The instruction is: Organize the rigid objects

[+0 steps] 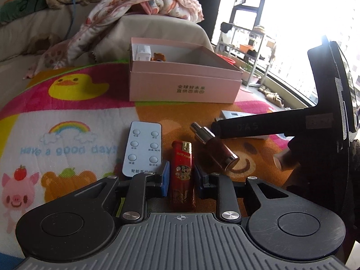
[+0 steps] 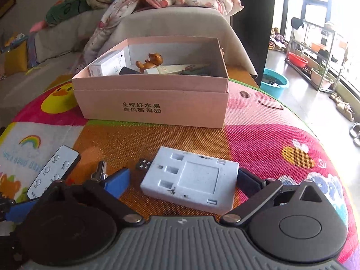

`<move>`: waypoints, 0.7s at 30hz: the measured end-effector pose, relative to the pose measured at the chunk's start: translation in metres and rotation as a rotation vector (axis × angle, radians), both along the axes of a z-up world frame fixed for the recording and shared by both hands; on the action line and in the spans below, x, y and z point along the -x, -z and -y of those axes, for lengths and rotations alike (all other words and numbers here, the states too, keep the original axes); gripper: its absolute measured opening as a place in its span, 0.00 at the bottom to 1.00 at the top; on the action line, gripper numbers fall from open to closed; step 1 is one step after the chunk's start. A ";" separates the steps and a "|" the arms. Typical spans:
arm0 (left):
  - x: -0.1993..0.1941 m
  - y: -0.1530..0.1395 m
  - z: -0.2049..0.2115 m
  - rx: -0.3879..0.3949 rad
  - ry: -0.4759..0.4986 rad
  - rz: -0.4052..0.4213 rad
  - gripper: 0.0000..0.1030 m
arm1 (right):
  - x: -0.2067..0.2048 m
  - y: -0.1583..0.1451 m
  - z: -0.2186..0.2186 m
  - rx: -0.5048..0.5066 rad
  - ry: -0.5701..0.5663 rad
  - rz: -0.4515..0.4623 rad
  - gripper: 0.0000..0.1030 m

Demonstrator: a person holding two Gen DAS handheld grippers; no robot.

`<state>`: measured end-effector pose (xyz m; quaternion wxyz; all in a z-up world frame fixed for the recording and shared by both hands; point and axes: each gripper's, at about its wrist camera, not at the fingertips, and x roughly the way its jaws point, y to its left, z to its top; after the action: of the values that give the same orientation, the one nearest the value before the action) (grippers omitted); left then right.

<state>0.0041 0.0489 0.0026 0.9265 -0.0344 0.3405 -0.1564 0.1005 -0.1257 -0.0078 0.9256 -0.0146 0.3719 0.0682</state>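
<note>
**Both grippers at pick-up: lighter gripped, white block straddled**

Step in hand, as judged: collecting loose items off the surface [image 2: 258,135] for the pink box [image 2: 157,103], which already holds a small white carton, a brown figurine and a tube.

Left gripper [image 1: 181,175]: jaws nearly closed, blue pads against both sides of the red lighter [image 1: 181,173]. The lighter stands lengthwise between the fingers, its metal cap pointing away from the gripper. It reads as gripped; whether it is off the surface I cannot tell.

Just left of this gripper: white remote [image 1: 142,148], flat, its near end beside the left pad. Just right and ahead: brown bottle [image 1: 216,148] lying on its side, silver cap pointing away.

Right gripper [image 2: 182,184]: jaws wide apart. The white block [image 2: 191,180] lies flat between the fingers. The right finger sits close beside its edge; the left blue pad stands clear of it. No grip.

Box lies ahead of both grippers, well apart from the block and lighter, open side up.

Next move, judged:
- Right: close across the block's width, keeping square so that it does not twist.
- Left: lift clear of remote and bottle, carry forward over the box's near wall, release inside.
- The two grippers are close together; stagger the moves.
</note>
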 end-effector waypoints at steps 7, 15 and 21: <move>0.004 -0.001 -0.002 0.002 0.018 0.010 0.26 | 0.018 -0.009 0.011 0.003 -0.047 0.010 0.91; 0.023 -0.007 0.006 -0.055 0.112 0.022 0.25 | 0.077 -0.036 0.037 0.111 -0.172 0.133 0.91; 0.022 -0.038 0.005 -0.030 0.128 0.089 0.12 | 0.099 -0.056 0.051 0.121 -0.200 0.227 0.91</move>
<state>-0.0182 0.0435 0.0403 0.9293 0.0085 0.3026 -0.2117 0.0019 -0.1762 0.0486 0.9477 -0.1151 0.2650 0.1354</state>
